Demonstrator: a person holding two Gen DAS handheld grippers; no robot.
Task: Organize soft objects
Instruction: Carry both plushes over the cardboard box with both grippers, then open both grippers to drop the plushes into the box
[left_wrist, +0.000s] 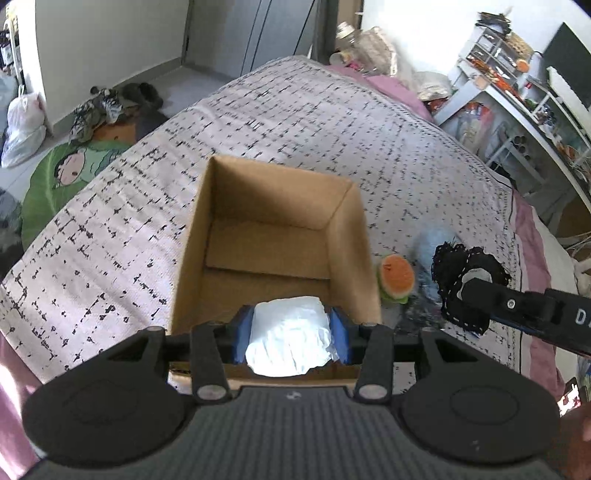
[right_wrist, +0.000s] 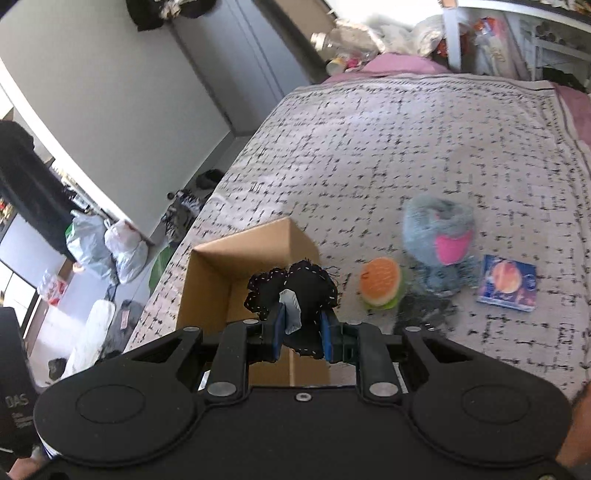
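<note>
A crumpled white soft bundle (left_wrist: 290, 334) sits clenched between the blue pads of the left gripper (left_wrist: 291, 338), held over the near edge of an open cardboard box (left_wrist: 266, 206) on a patterned bedspread (left_wrist: 295, 110). The right gripper (right_wrist: 303, 332) grasps a black stitched fabric piece (right_wrist: 306, 284) beside the box. A plush burger (right_wrist: 380, 282), grey fuzzy toy (right_wrist: 439, 236) and small blue packet (right_wrist: 508, 284) lie nearby on the bed

Home bedroom, patterned bedspread (left_wrist: 295, 122), cluttered shelves (left_wrist: 517, 85)
</note>
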